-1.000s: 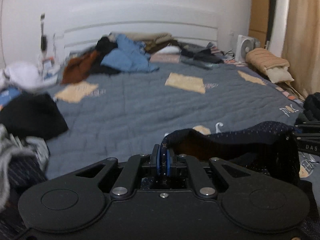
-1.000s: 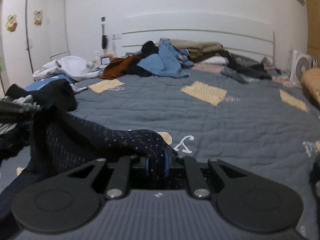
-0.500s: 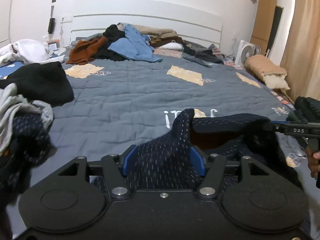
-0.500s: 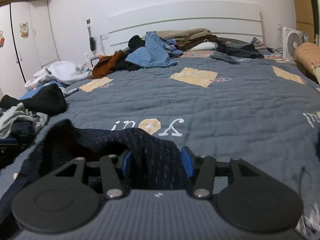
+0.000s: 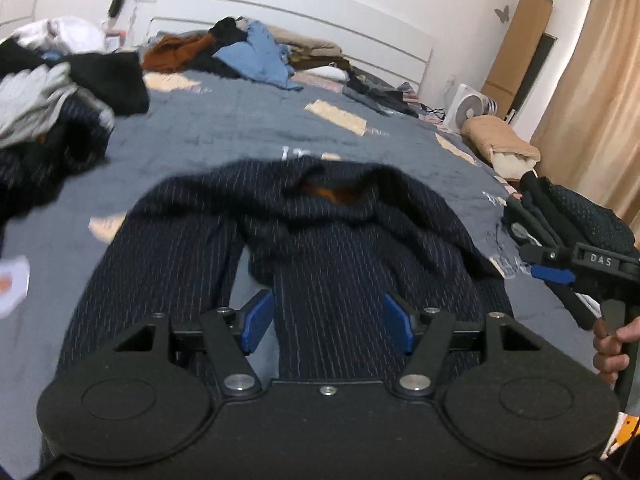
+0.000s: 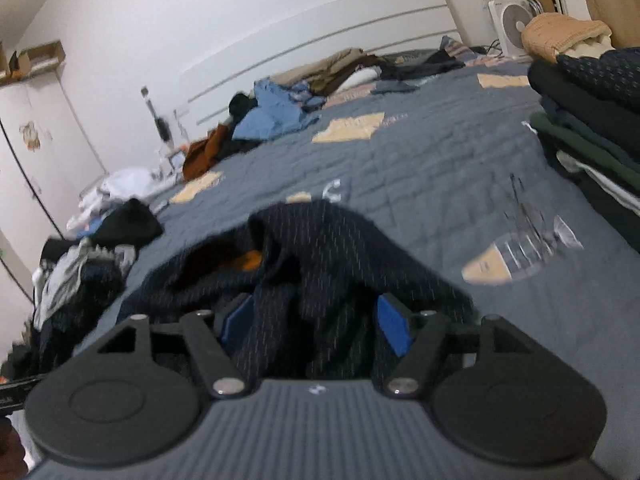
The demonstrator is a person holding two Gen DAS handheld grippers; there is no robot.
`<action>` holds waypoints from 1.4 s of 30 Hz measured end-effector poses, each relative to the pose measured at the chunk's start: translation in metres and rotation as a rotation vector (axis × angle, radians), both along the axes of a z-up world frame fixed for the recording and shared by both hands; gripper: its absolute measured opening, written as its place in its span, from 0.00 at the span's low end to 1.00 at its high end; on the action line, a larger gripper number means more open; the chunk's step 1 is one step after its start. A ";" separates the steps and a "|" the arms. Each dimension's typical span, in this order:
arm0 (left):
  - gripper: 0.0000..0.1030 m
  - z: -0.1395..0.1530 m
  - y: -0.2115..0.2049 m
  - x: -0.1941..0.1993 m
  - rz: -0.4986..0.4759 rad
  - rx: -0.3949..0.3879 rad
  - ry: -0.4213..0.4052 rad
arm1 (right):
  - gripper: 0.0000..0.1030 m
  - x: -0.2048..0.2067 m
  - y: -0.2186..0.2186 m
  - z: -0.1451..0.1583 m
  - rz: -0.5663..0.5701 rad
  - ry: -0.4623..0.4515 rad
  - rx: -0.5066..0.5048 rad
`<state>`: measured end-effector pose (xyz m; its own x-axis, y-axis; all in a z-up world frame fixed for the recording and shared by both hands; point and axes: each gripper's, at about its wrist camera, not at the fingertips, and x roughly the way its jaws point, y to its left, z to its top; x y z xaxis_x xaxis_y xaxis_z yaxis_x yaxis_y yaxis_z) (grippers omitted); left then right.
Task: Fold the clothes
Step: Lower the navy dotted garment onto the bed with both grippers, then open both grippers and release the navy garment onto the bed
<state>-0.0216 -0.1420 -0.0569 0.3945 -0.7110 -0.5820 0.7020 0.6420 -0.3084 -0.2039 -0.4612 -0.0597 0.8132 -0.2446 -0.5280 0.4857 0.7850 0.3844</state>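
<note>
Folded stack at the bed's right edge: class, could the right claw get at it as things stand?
Probably yes. The stack lies uncovered right of the right claw, with bare quilt between. Its jaws are opening, the pinstriped garment loose between them, pads not pressing.

In the left wrist view, the trousers [image 5: 328,240] are lying spread on the bedcover [image 5: 240,128] across the middle of the frame, reaching down between the fingers of the left gripper [image 5: 327,320]. A heap of clothes [image 5: 52,108] is sitting at the upper left, another pile [image 5: 256,56] is lying against the headboard [image 5: 320,24] at the top, and a folded stack [image 5: 572,208] is resting at the right edge, behind the right gripper [image 5: 556,268].
</note>
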 end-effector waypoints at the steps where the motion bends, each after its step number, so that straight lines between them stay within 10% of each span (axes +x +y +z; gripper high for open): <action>1: 0.58 -0.004 0.005 -0.006 -0.001 0.003 0.008 | 0.67 -0.006 0.006 -0.001 0.004 0.006 0.001; 28: 0.48 -0.089 0.037 -0.068 -0.030 0.191 0.234 | 0.73 -0.070 0.052 -0.009 0.009 0.023 0.024; 35: 0.13 -0.091 0.038 -0.064 -0.032 0.159 0.277 | 0.73 -0.069 0.046 -0.013 -0.011 0.026 0.052; 42: 0.07 -0.074 0.052 -0.054 0.041 0.105 0.248 | 0.74 -0.067 0.049 -0.015 -0.010 0.058 0.040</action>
<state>-0.0753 -0.0898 -0.1309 0.2578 -0.6278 -0.7345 0.5858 0.7061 -0.3978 -0.2705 -0.4124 -0.0748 0.7786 -0.2304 -0.5837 0.5161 0.7642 0.3868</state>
